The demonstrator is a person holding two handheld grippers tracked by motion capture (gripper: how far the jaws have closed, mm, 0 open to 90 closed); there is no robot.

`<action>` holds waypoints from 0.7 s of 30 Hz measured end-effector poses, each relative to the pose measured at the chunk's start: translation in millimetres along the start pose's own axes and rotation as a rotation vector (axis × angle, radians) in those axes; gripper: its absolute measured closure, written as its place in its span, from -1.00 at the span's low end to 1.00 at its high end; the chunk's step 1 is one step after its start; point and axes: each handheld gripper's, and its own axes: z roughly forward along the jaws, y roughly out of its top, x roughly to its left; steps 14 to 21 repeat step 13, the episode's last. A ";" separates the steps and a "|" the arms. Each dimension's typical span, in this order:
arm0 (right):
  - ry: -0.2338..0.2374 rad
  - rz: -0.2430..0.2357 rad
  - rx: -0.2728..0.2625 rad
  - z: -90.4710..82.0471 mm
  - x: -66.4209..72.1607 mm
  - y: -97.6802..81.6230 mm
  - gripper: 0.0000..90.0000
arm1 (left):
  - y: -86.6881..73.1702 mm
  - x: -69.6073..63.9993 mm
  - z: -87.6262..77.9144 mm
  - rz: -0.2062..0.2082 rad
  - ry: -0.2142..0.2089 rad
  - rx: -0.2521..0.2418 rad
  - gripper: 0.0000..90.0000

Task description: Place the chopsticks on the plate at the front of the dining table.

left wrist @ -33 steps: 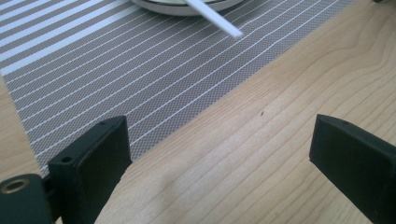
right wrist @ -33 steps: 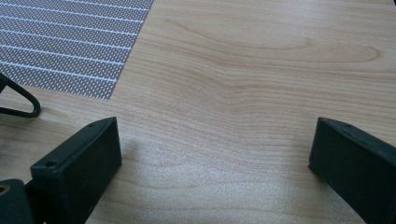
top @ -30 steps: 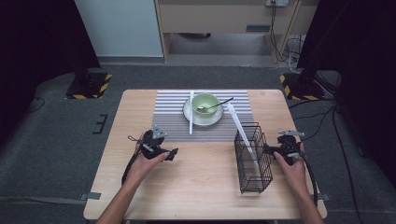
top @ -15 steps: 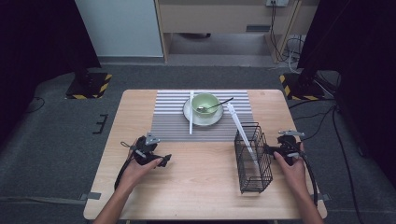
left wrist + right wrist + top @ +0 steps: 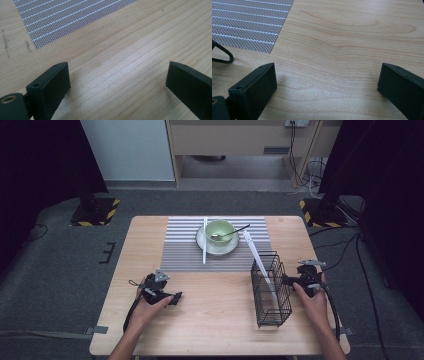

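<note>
My left gripper (image 5: 174, 297) rests low over bare wood at the near left of the table, held by a hand. In the left gripper view it (image 5: 117, 82) is open with only wood between the jaws. My right gripper (image 5: 288, 281) sits at the near right, jaws toward a black wire basket (image 5: 271, 290). In the right gripper view it (image 5: 327, 82) is open and holds nothing. A white stick (image 5: 257, 260) leans in the basket. A green bowl (image 5: 220, 231) with a spoon (image 5: 235, 232) stands on a white plate (image 5: 205, 242) on the striped placemat (image 5: 185, 250).
Another white stick (image 5: 204, 240) lies on the placemat left of the plate. The placemat's corner (image 5: 62, 17) lies ahead of the left jaws. A basket wire foot (image 5: 222, 53) and the placemat edge (image 5: 249, 25) show left of the right jaws.
The left hand and its gripper have drawn back toward the near edge of the table. The right gripper and the basket have stayed put.
</note>
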 end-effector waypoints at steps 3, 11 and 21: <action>0.000 -0.001 0.000 0.0 0.0 0.0 -0.95 | -3.2 -1.0 2.9 0.003 0.014 -0.014 -0.91; -0.001 0.001 0.000 0.0 0.1 0.0 -0.95 | -4.6 -1.5 5.3 -0.011 0.042 -0.034 -0.96; -0.002 0.001 0.000 0.0 0.2 0.0 -0.95 | -4.5 -1.4 5.5 -0.013 0.042 -0.033 -0.98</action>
